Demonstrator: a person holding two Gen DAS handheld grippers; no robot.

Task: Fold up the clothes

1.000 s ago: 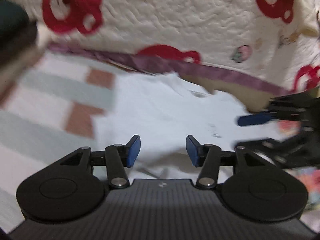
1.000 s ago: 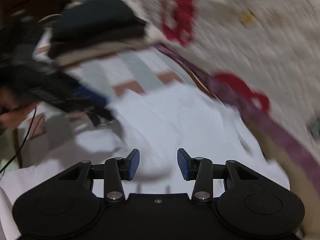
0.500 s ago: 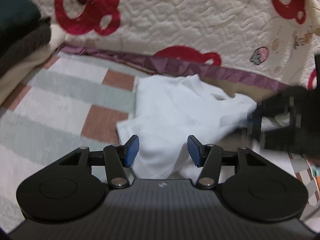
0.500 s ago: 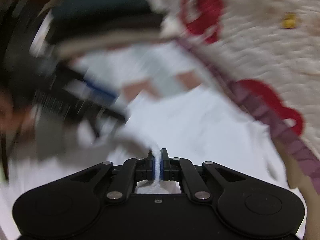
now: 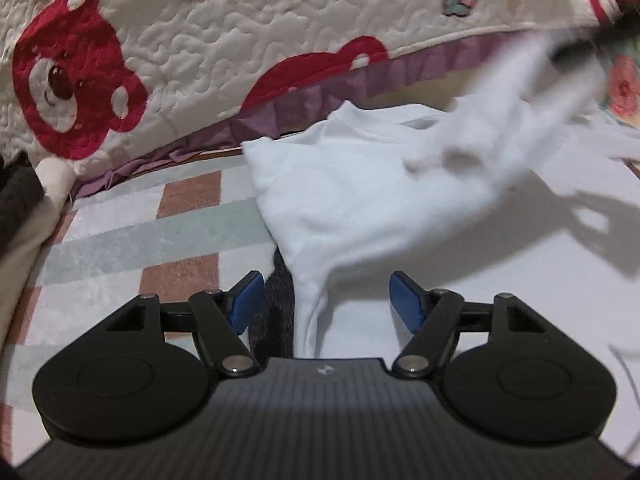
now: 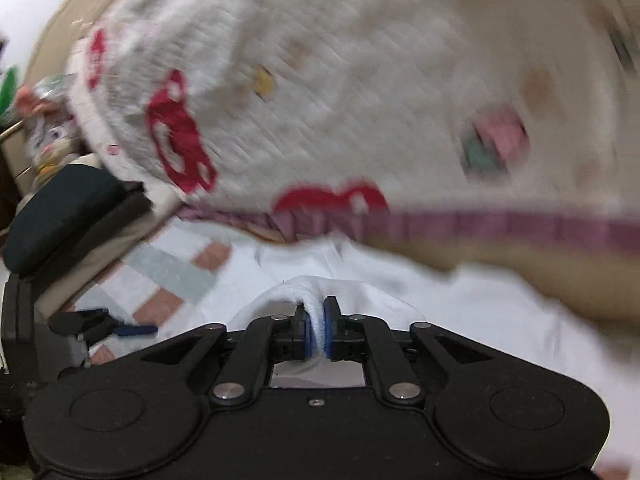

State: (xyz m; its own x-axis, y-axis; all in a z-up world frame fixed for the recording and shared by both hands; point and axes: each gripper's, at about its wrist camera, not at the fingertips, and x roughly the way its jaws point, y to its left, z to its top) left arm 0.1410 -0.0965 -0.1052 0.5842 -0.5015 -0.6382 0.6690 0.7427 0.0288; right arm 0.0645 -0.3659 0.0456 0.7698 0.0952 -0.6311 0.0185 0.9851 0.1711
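On a soft rug (image 5: pixel 132 236) woven in pale green, white and terracotta checks, a white, soft knit garment (image 5: pixel 360 184) is lying crumpled, one part of it being pulled up toward the upper right. The left claw (image 5: pixel 327 304), black with flat blue pads (image 5: pixel 248 306), is hovering over the garment's lower fold with its jaws opening; cloth is lying beneath the gap, but the pads are not pressing it. The right claw (image 6: pixel 316 332) is pinching a thick rolled edge of the same white fabric (image 6: pixel 288 296) between its blue pads, its jaws loosening slightly while the cloth is bulging above them. Behind the rug, a cream quilted bedspread (image 5: pixel 248 40) with stitched wavy texture, red bear faces and a purple pleated trim is hanging down. At the left, a stack of folded dark and beige clothes (image 6: pixel 68 216) is resting.
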